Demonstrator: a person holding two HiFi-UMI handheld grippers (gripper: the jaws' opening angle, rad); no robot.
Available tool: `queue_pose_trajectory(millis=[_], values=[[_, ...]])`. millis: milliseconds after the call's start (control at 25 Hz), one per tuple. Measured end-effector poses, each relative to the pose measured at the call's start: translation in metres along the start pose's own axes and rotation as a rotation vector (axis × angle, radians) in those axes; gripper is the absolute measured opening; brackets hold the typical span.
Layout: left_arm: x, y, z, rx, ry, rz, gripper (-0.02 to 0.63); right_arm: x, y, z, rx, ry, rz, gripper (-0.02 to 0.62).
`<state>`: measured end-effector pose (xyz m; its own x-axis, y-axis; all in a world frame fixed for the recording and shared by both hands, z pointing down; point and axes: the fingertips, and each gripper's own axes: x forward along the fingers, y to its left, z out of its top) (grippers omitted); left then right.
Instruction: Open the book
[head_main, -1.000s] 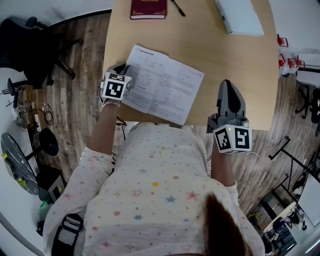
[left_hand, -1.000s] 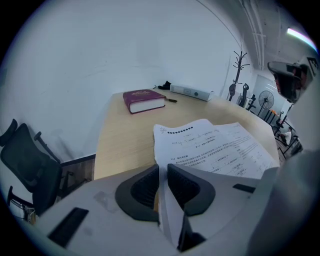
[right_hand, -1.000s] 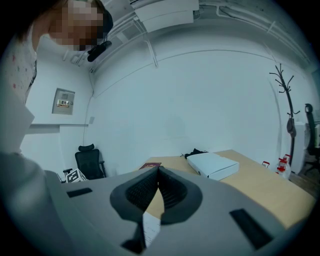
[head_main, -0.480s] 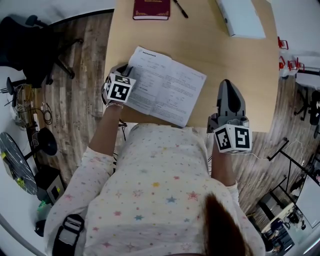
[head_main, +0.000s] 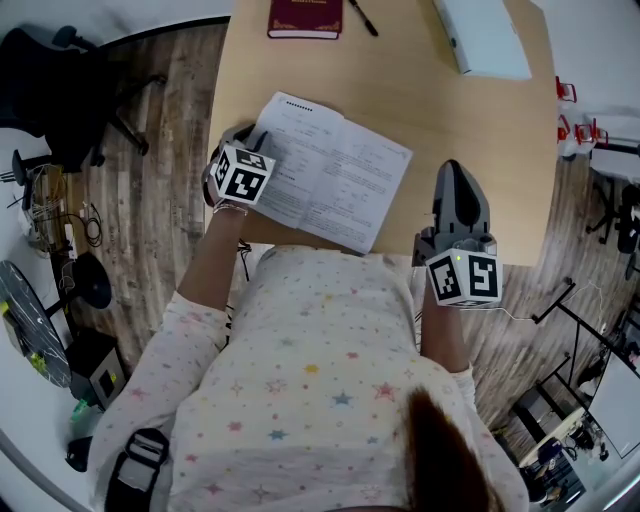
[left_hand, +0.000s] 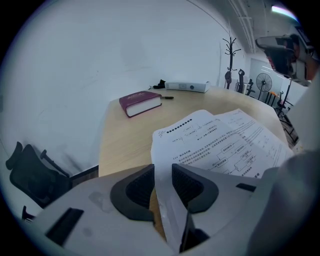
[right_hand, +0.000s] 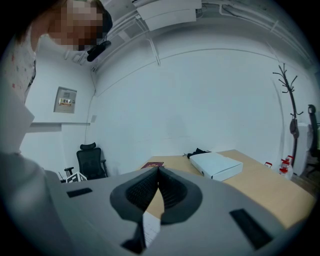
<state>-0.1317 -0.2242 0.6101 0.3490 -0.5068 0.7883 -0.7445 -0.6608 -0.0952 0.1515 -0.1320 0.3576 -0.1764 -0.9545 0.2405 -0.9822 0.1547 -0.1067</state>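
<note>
By the table's (head_main: 450, 110) near left edge, the left gripper (left_hand: 163, 172) had just been opening its jaws, now slack around the left page edge of the book (head_main: 330, 170), which lay spread open. Letting go seemed the step in hand, and drawing clear leftward would follow. The right gripper (right_hand: 158, 175) hovered at the near right, closed on nothing.

**Q:** how've you got the cams set up here?

**A:** From my remote seat I get three. Head view hangs over the person and looks steeply down at the near edge of the table (head_main: 440, 130). Left gripper view sits low, right up against the open book (head_main: 330, 170), facing along the tabletop to the wall. Right gripper view looks nearly level from the near edge, farther back. All three share the maroon book (head_main: 305, 17) and white box (head_main: 482, 35) at the far end.
</note>
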Motion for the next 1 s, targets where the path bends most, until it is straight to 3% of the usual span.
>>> queue_pose_trajectory(millis=[1000], values=[[-0.017, 0.040, -0.008, -0.093, -0.025, 0.085, 0.109, -0.007, 0.005, 0.002, 0.000, -0.015, 0.003, 0.002]])
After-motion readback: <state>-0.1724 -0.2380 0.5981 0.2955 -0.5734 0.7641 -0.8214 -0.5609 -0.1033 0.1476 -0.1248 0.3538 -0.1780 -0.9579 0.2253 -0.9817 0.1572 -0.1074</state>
